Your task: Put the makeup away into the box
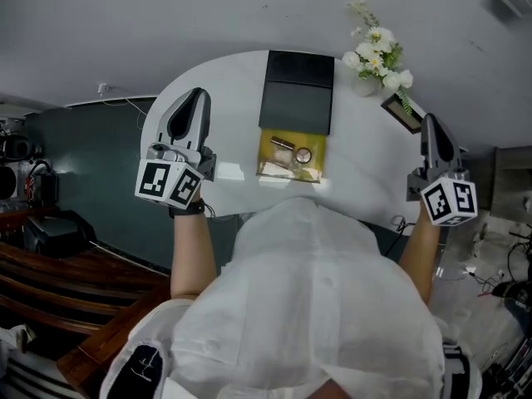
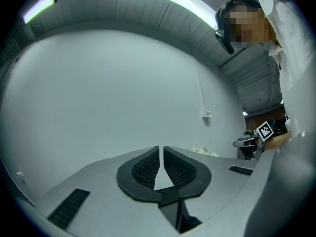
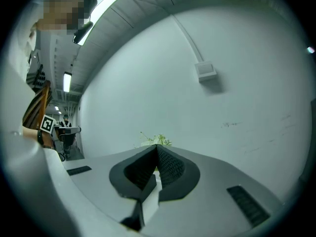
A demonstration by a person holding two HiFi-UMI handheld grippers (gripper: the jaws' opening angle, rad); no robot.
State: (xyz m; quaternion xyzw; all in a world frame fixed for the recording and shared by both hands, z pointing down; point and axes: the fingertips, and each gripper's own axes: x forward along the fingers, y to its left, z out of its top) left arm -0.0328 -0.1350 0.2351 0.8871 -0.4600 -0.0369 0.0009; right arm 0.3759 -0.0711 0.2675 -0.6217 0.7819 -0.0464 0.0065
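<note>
An open box [image 1: 293, 158] with a yellow inside lies at the middle of the white table [image 1: 224, 81], its black lid [image 1: 298, 90] folded back behind it. Inside it lie a small tube [image 1: 282, 144] and a round compact [image 1: 303, 155]. My left gripper [image 1: 198, 95] is raised at the left of the box, jaws together and empty; in its own view the left gripper [image 2: 160, 148] faces a bare wall. My right gripper [image 1: 431, 121] is raised at the table's right end, shut with nothing in it. The right gripper [image 3: 157, 147] also faces the wall.
A vase of white flowers [image 1: 378, 56] stands at the table's far right, with a small dark frame [image 1: 403, 113] beside it. The person's white shirt [image 1: 316, 306] fills the foreground. Dark floor, cables and equipment [image 1: 33, 181] lie to the left of the table.
</note>
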